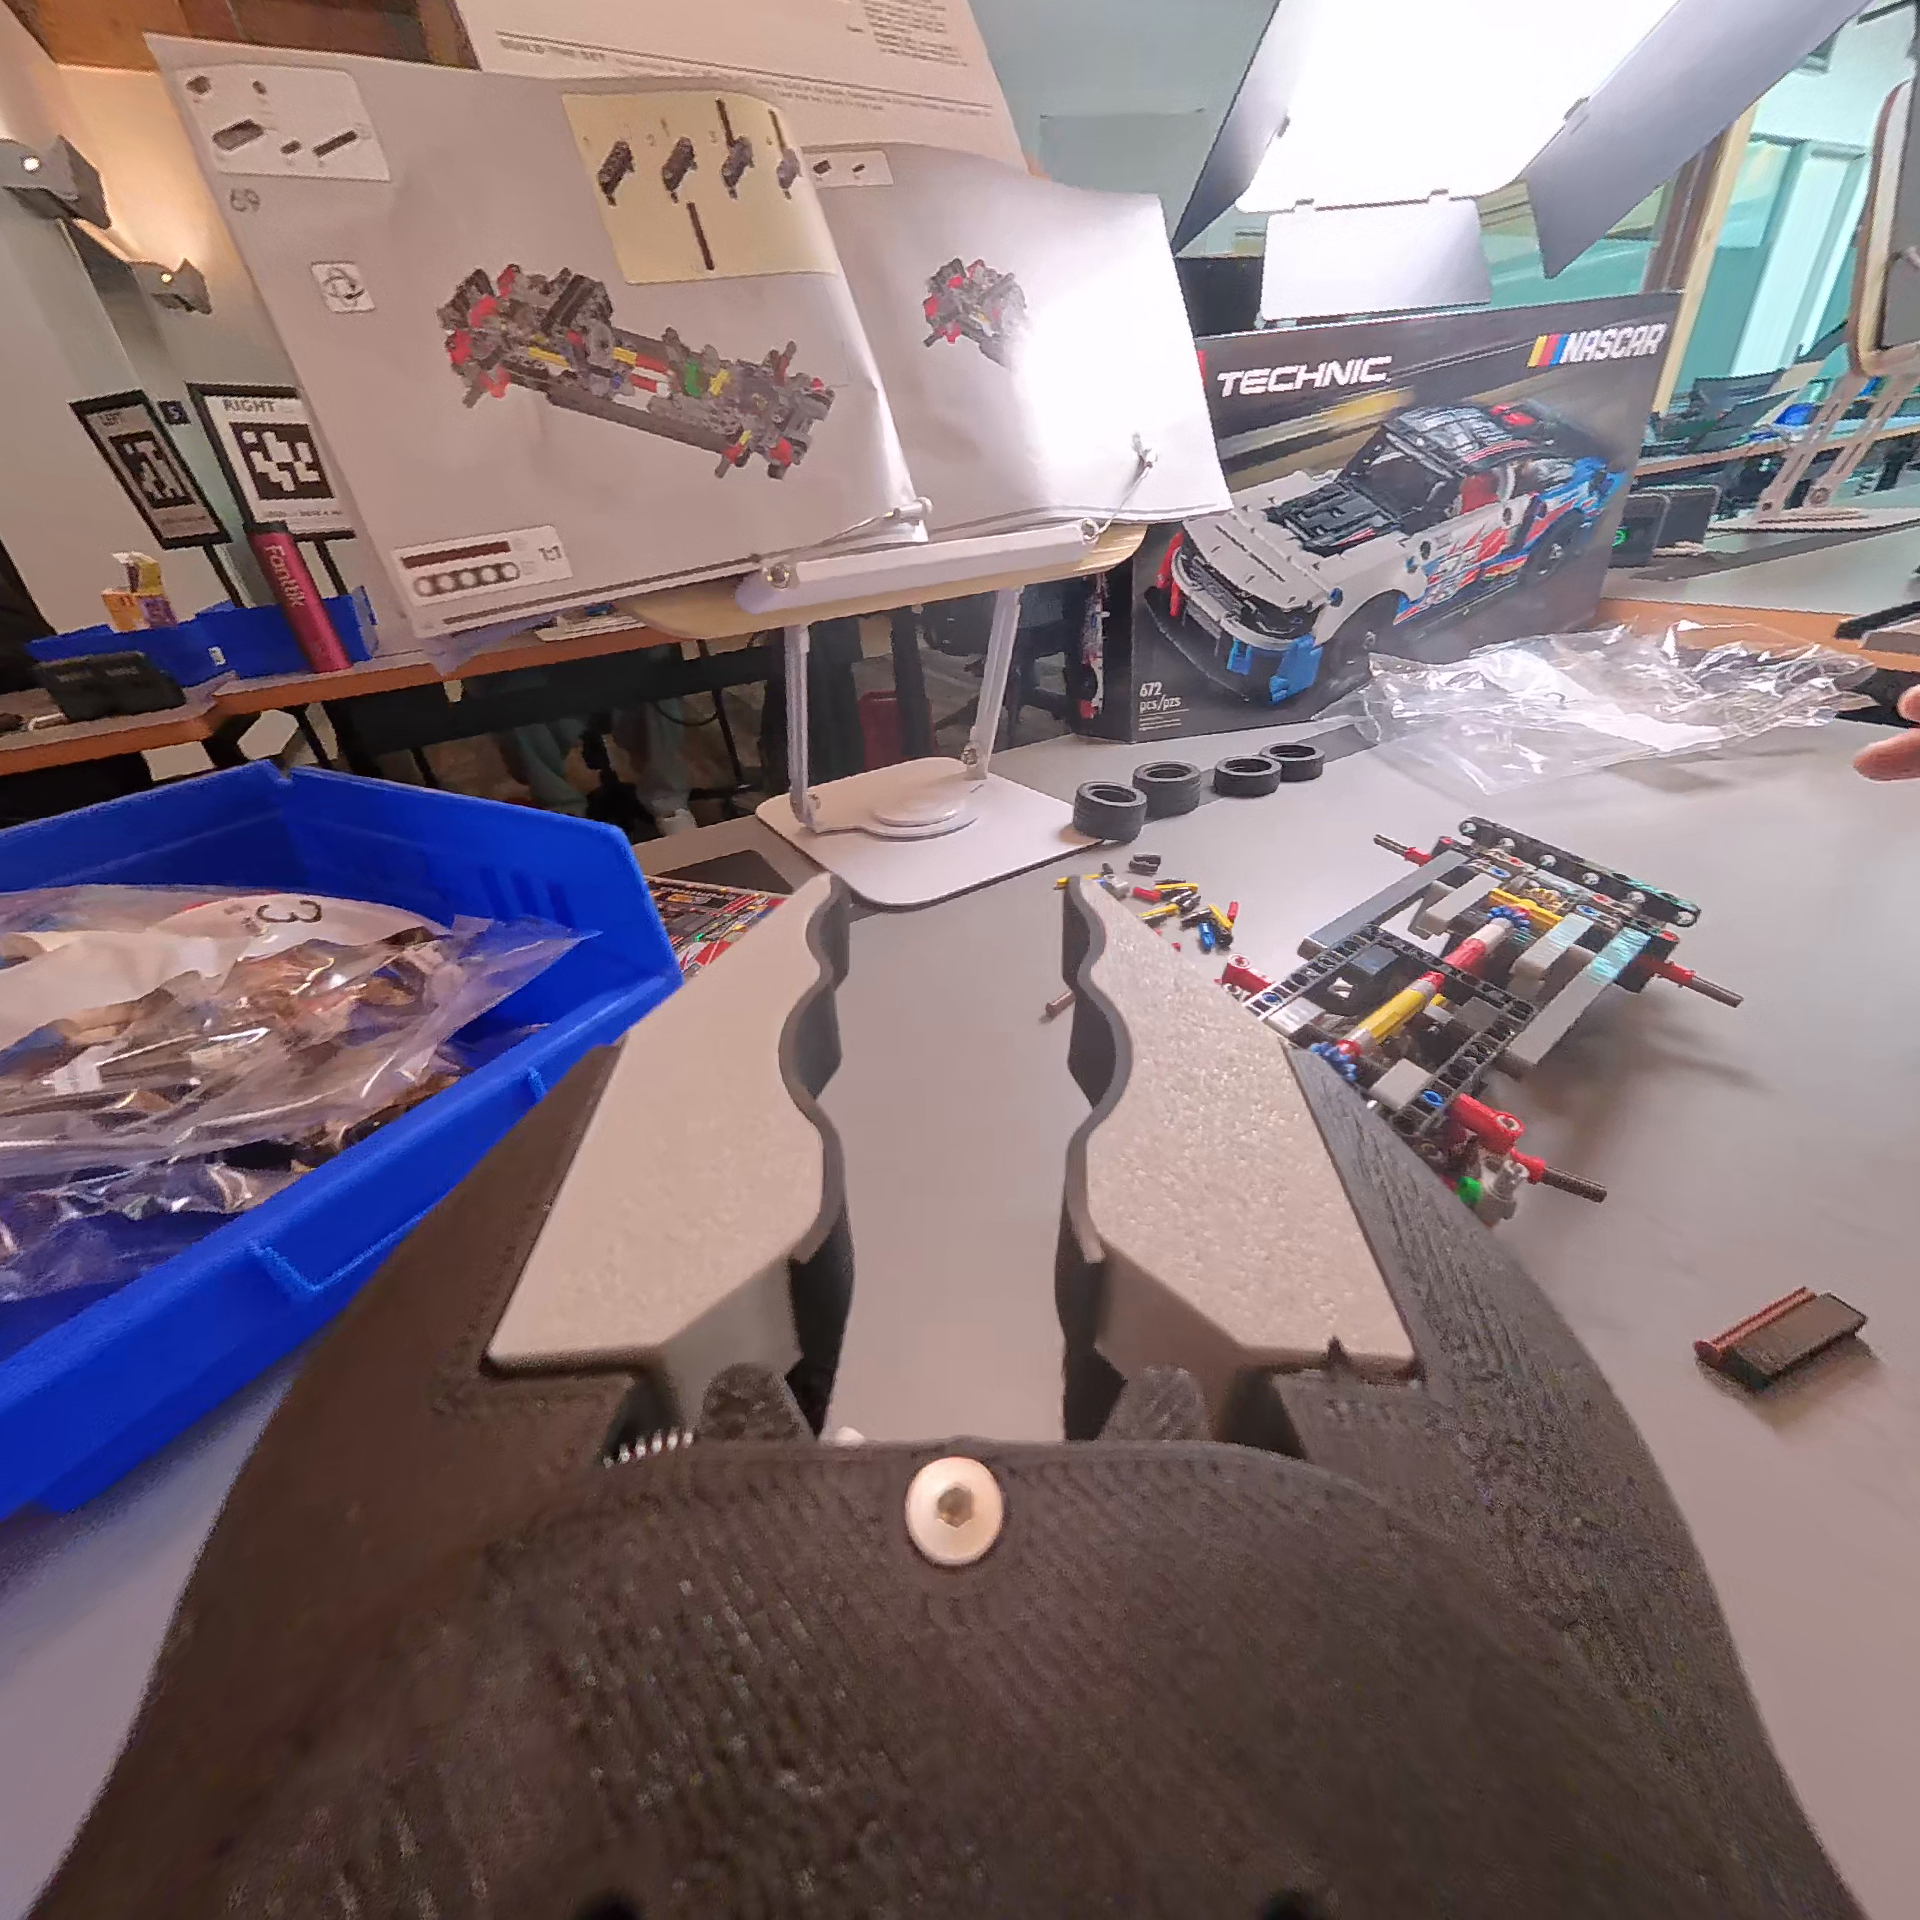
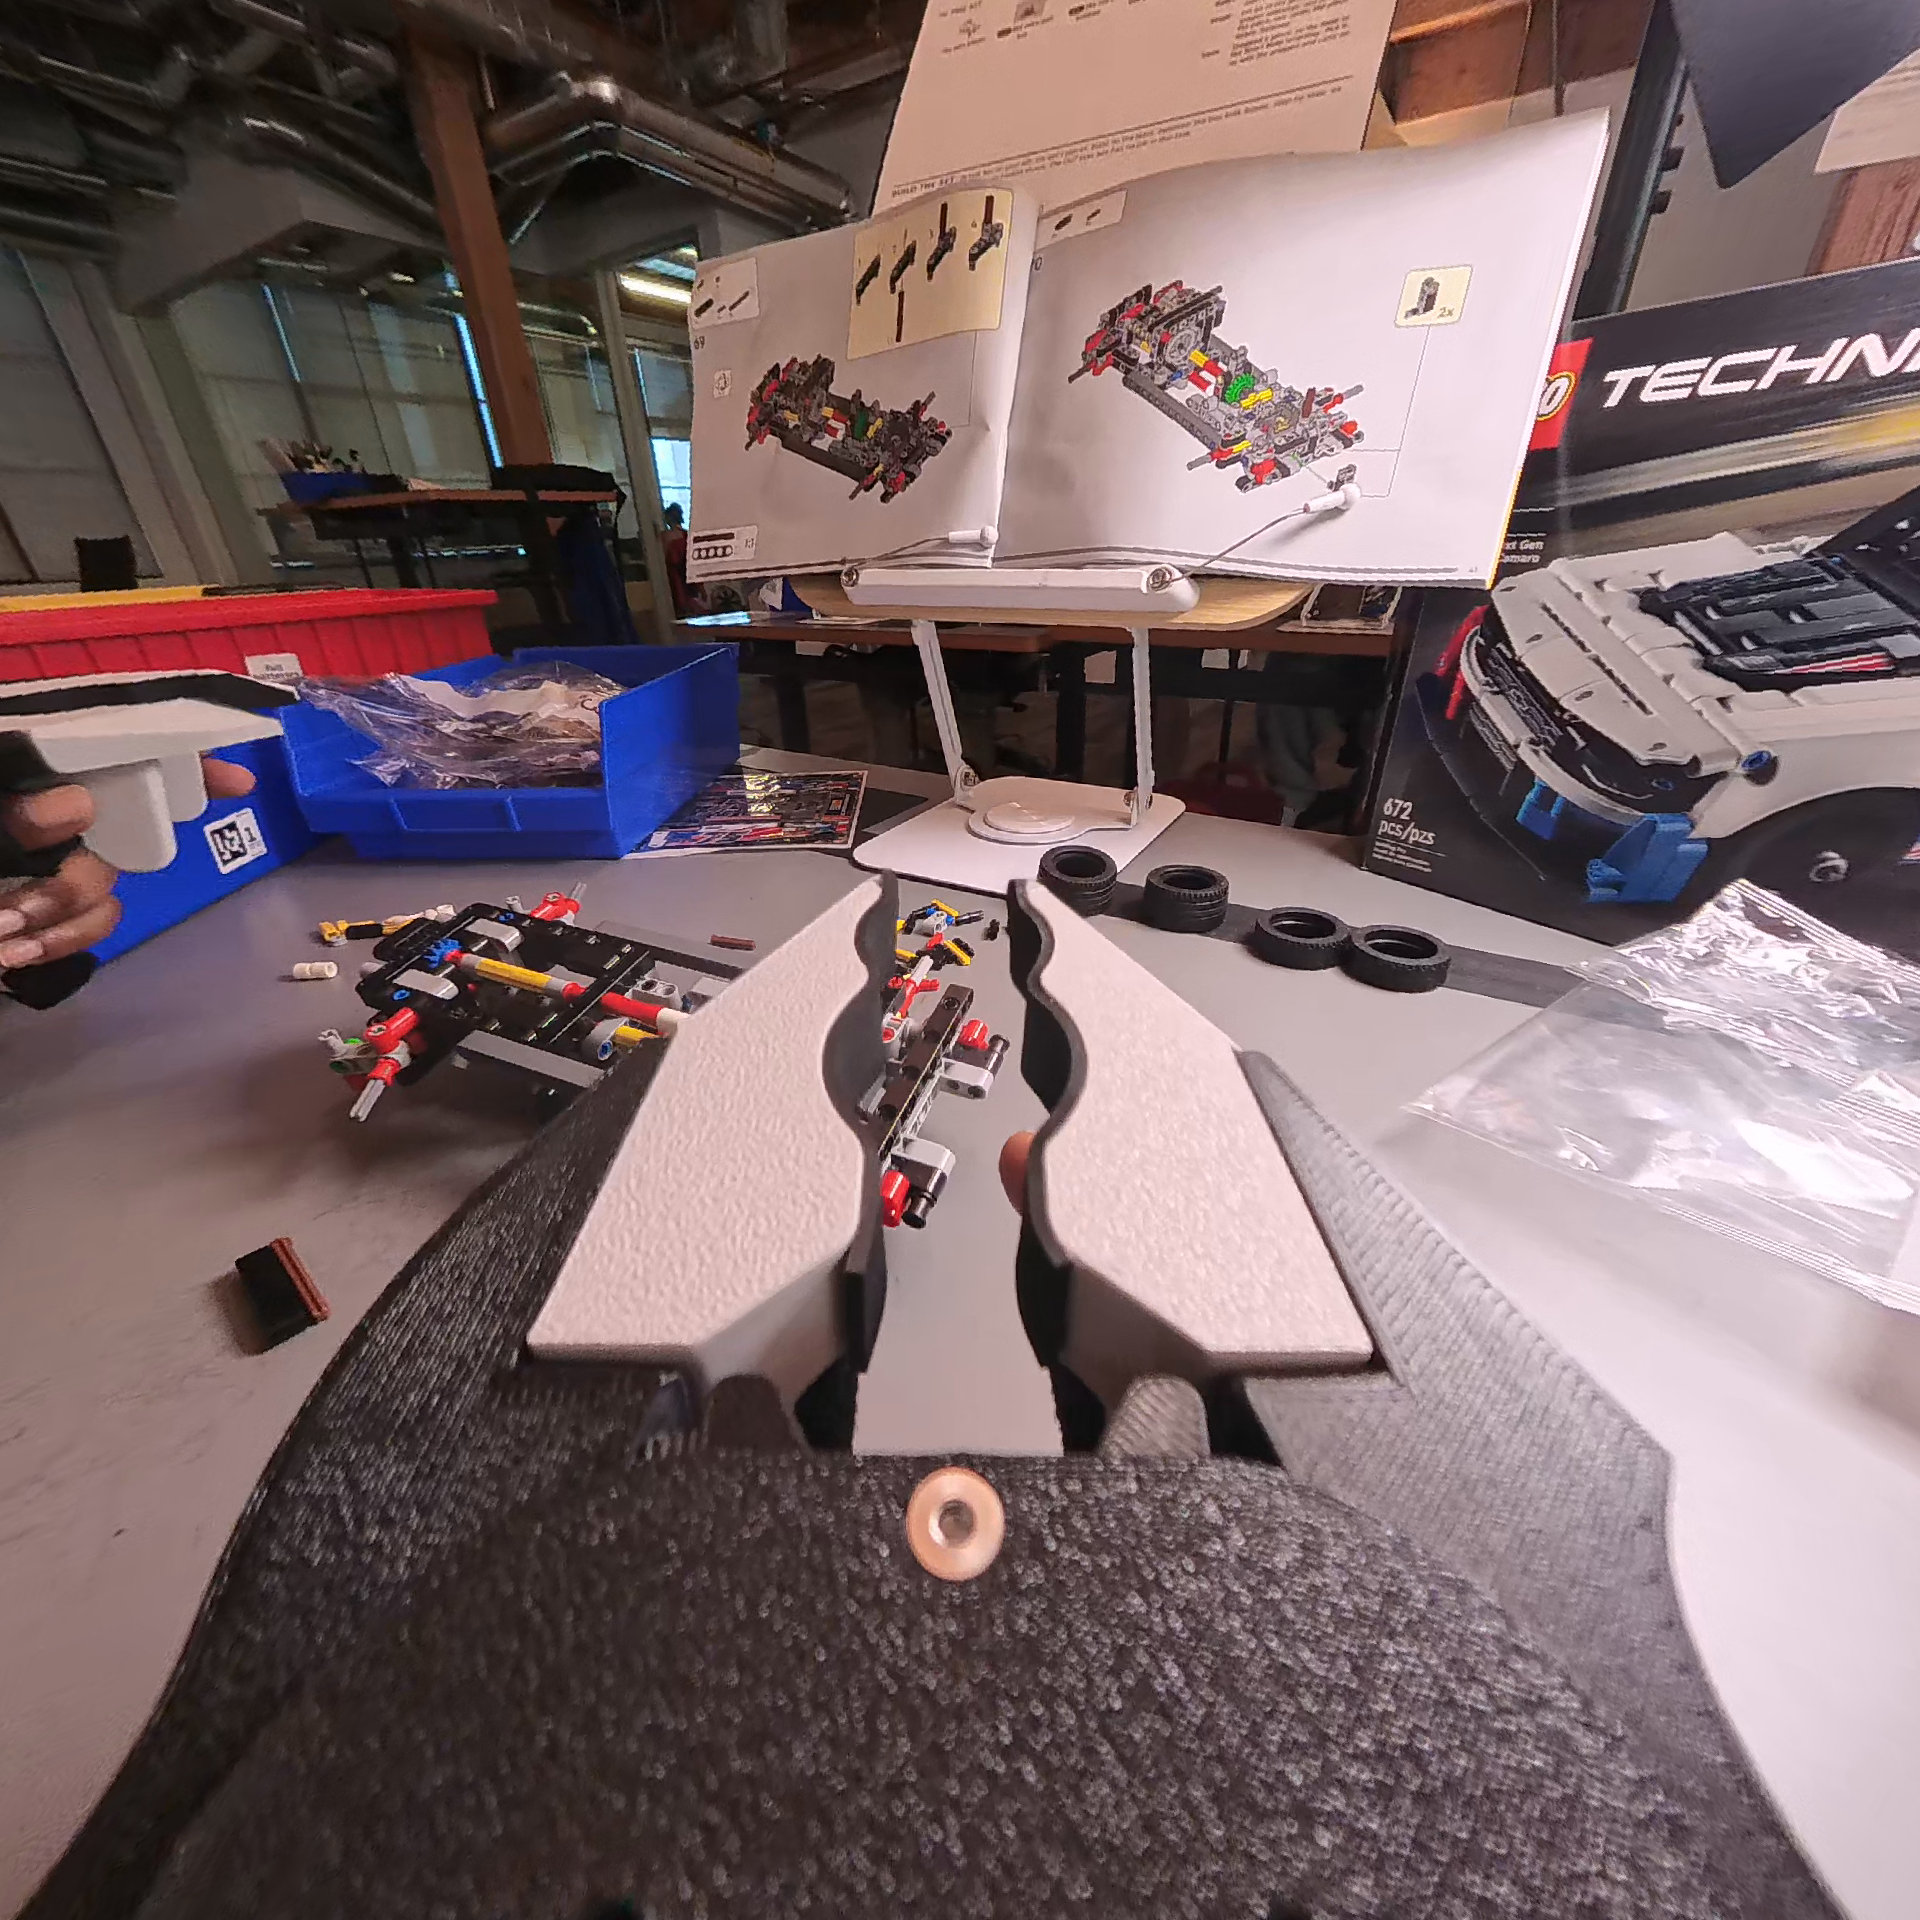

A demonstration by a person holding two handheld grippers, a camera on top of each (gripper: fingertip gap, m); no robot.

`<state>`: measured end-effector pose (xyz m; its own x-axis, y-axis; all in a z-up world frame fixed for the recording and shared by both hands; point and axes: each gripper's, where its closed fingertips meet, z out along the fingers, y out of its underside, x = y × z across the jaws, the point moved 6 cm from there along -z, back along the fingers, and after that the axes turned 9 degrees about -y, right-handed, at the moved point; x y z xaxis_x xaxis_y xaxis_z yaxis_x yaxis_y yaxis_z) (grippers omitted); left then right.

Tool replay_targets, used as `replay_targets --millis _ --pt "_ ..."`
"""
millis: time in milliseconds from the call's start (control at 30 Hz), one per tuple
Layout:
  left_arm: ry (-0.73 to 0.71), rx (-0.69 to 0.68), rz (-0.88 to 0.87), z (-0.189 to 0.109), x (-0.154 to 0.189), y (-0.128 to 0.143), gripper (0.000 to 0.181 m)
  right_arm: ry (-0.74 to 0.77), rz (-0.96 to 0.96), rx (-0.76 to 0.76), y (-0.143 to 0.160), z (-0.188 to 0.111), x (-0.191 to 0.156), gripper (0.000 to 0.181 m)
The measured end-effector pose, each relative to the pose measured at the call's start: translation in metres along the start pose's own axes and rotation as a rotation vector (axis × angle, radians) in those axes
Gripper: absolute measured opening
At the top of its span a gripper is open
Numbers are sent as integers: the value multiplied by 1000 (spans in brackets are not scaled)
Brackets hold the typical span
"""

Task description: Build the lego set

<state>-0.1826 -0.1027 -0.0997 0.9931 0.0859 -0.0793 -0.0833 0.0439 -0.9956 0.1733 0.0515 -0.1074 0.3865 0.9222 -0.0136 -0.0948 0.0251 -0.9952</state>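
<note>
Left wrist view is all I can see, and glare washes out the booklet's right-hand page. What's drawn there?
Observer: In the right wrist view the booklet shows a drawing of the car's frame on that page, with a small yellow box in the upper corner.
Operator: Is the other gripper holding anything?
Observer: No. The right gripper is open and empty, and lego pieces on the table show between its fingers.
Operator: Is there anything behind the blue bin?
Observer: Yes, a red bin stands behind it.
</note>
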Motion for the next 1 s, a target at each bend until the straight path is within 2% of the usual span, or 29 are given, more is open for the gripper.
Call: replay_targets --millis 133,267,433,633,767,867,1000 --pt "-86 -13 3 -1 -17 -2 31 8 -5 -5 -2 -2 0 14" --pt "-214 -25 51 -9 -53 -19 19 6 1 -29 -1 -2 1 10" --pt "3 -392 -7 -2 -61 -14 20 -13 26 -54 3 1 -3 9" --pt "82 -798 268 12 -62 13 16 -29 11 -83 6 3 -6 7" --pt "309 -1144 444 9 -51 51 11 -30 27 -91 7 3 -4 7" --pt "372 -1268 652 10 -53 70 13 -36 35 -100 8 2 -3 7" --pt "439 -1326 719 12 -53 81 17 -43 27 -104 8 2 -4 6"
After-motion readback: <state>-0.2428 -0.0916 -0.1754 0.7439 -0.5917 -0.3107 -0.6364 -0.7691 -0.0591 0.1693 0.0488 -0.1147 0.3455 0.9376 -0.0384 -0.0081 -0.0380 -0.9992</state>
